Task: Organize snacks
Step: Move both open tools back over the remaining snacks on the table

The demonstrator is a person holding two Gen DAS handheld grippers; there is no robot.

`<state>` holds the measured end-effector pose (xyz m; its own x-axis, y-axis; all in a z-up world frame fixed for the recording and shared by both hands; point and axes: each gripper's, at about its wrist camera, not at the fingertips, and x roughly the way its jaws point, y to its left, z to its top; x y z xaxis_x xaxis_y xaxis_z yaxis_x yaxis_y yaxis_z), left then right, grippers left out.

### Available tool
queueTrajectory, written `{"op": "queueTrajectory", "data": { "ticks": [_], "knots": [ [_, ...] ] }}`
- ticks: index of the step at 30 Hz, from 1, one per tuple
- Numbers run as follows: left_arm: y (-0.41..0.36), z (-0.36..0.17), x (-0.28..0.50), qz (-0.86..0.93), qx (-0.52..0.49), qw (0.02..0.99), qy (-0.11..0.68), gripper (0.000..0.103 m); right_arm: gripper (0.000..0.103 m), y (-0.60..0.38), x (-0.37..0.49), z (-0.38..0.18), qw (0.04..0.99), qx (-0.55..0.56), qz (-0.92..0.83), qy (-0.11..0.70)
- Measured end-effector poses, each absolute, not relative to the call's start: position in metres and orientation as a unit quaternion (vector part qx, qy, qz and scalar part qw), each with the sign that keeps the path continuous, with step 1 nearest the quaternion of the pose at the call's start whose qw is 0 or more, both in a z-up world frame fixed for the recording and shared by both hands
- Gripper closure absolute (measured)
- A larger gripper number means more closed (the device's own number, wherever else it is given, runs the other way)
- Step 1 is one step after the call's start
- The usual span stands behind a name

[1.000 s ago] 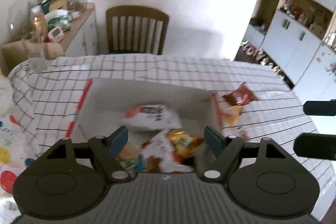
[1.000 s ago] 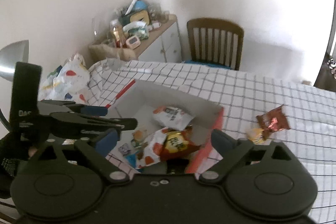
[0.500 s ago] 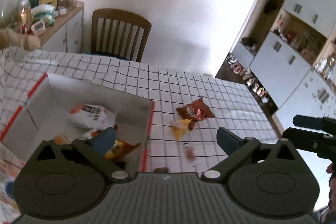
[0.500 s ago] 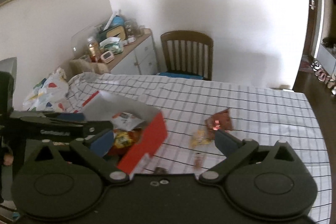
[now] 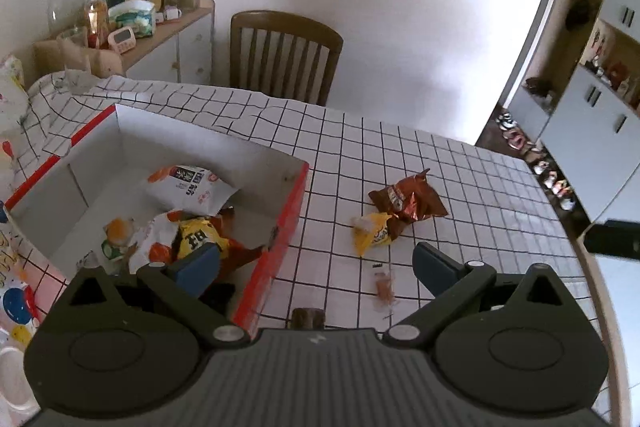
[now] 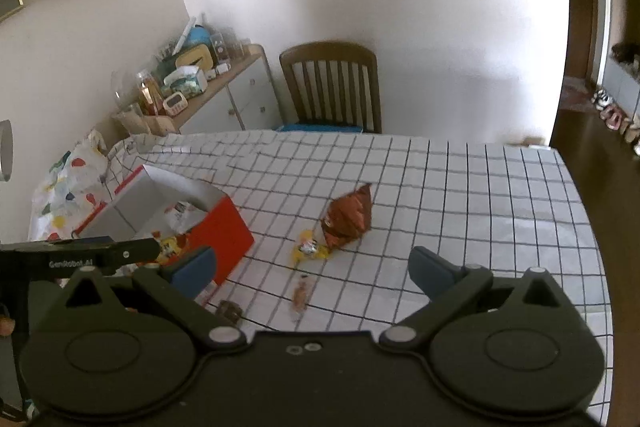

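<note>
Both views have swung rightward off the red box, now lower left. Left claw and right claw gape empty above brown packet, yellow packet on bench.

**A dining room in a home**

A big table with a checked cloth fills the room. Behind it stands a wooden chair. Left of the chair is a messy sideboard. Right of the table are white cupboards and shoes.
</note>
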<state>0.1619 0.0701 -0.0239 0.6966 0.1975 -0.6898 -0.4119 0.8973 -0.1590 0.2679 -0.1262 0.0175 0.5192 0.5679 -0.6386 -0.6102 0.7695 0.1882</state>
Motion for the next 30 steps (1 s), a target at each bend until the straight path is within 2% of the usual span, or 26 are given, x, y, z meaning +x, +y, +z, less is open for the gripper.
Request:
{"op": "queueTrajectory", "data": {
  "ticks": [8, 17, 20, 23, 28, 30],
  "knots": [
    [0.024, -0.060, 0.153, 0.194, -0.118, 0.914, 0.336, 0.000, 0.001, -0.133, 0.301, -0.006, 0.853, -0.044, 0.349, 0.385],
    [0.011, -0.117, 0.173, 0.213, -0.123, 0.893, 0.377, 0.001, 0.005, -0.115, 0.342, -0.028, 0.836, -0.082, 0.357, 0.409],
    [0.010, -0.128, 0.179, 0.216, -0.104, 0.894, 0.379, 0.001, 0.013, -0.105, 0.358, -0.032, 0.837, -0.093, 0.350, 0.410],
    [0.019, -0.140, 0.186, 0.223, -0.112, 0.887, 0.390, 0.007, 0.015, -0.092, 0.374, -0.038, 0.838, -0.099, 0.347, 0.411],
    [0.023, -0.155, 0.195, 0.237, -0.118, 0.877, 0.401, 0.007, 0.019, -0.073, 0.397, -0.052, 0.836, -0.097, 0.342, 0.418],
    [0.021, -0.160, 0.198, 0.246, -0.115, 0.872, 0.408, 0.011, 0.024, -0.067, 0.406, -0.059, 0.834, -0.093, 0.340, 0.424]
  ]
}}
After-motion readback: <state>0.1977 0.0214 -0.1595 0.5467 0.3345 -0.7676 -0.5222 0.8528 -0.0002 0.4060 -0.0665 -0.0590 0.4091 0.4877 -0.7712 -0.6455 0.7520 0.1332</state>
